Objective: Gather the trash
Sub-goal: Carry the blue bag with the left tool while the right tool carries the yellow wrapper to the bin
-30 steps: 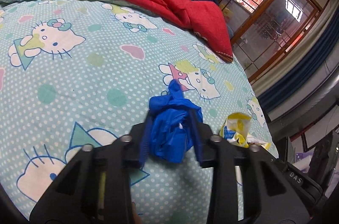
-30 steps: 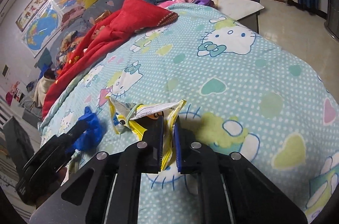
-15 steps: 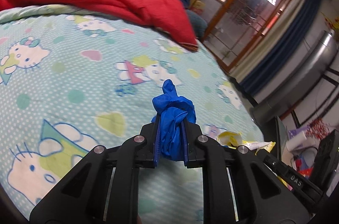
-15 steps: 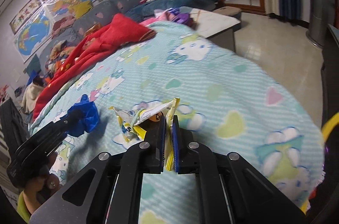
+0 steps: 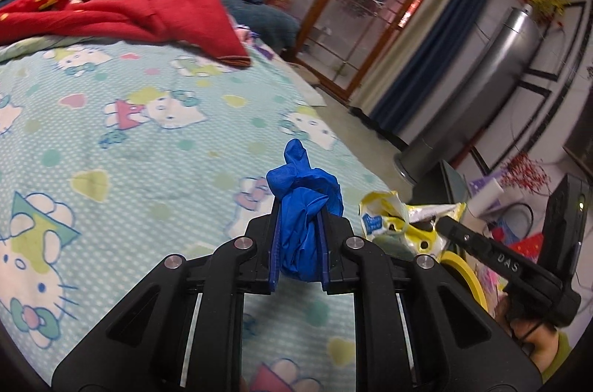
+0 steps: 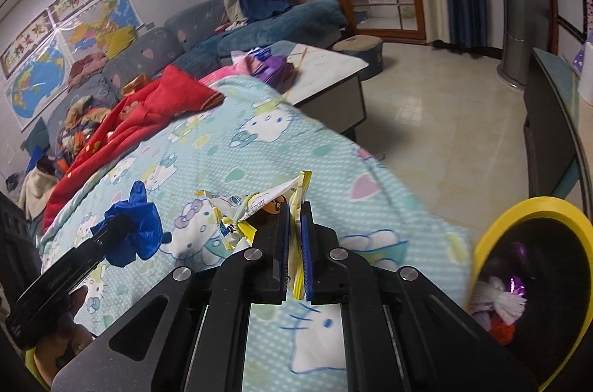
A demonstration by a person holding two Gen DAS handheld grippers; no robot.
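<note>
My left gripper (image 5: 299, 217) is shut on a crumpled blue glove (image 5: 302, 203), held above the cat-print bedspread (image 5: 129, 140). In the right wrist view that blue glove (image 6: 133, 229) shows at lower left in the left gripper's tip. My right gripper (image 6: 294, 210) is shut on a yellow-and-white snack wrapper (image 6: 259, 204), which sticks out to the left of the jaws. The left wrist view has the same wrapper (image 5: 393, 221) at right, pinched by the right gripper's fingers (image 5: 450, 227). A yellow-rimmed trash bin (image 6: 533, 206) with bits of trash inside stands at the lower right, beside the bed's edge.
A red blanket (image 5: 118, 10) lies bunched at the far side of the bed. A low table (image 6: 326, 73) with purple cloth stands beyond the bed. Tiled floor (image 6: 444, 117), a grey column fan (image 5: 474, 88), a dark cabinet (image 6: 548, 117) and glass doors lie to the right.
Both grippers have lifted off the bedspread and swung right with their loads. The left jaws closed tighter on the blue glove. The yellow bin has come into the right wrist view.
</note>
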